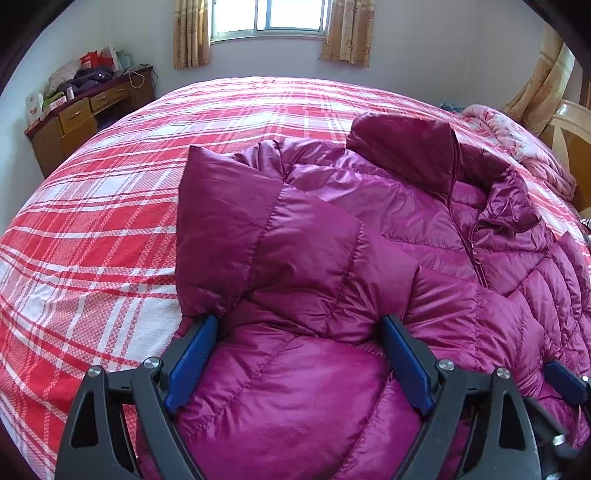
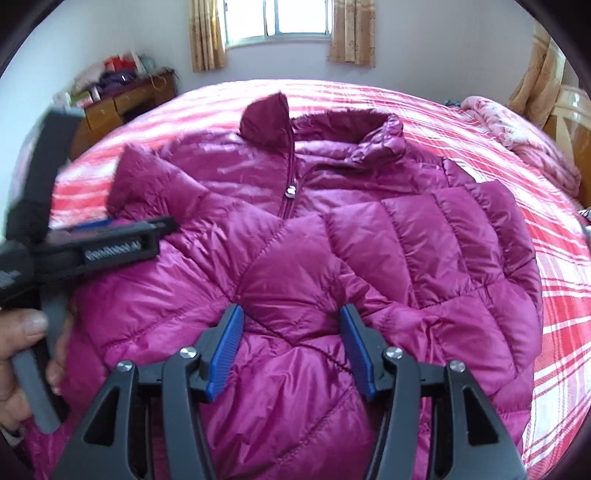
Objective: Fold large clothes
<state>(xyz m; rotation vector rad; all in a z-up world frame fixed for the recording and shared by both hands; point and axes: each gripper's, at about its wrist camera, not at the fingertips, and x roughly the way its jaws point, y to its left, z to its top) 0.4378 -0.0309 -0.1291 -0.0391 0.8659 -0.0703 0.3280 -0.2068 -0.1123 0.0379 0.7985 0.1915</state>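
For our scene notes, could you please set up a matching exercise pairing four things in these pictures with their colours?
Things:
1. jacket
2. bed cover
3. curtains
4. desk

Colours:
A. brown wood
B. magenta
C. beige with a pattern
D. red and white plaid

Pairs: 1-B, 2-D, 3-C, 4-A
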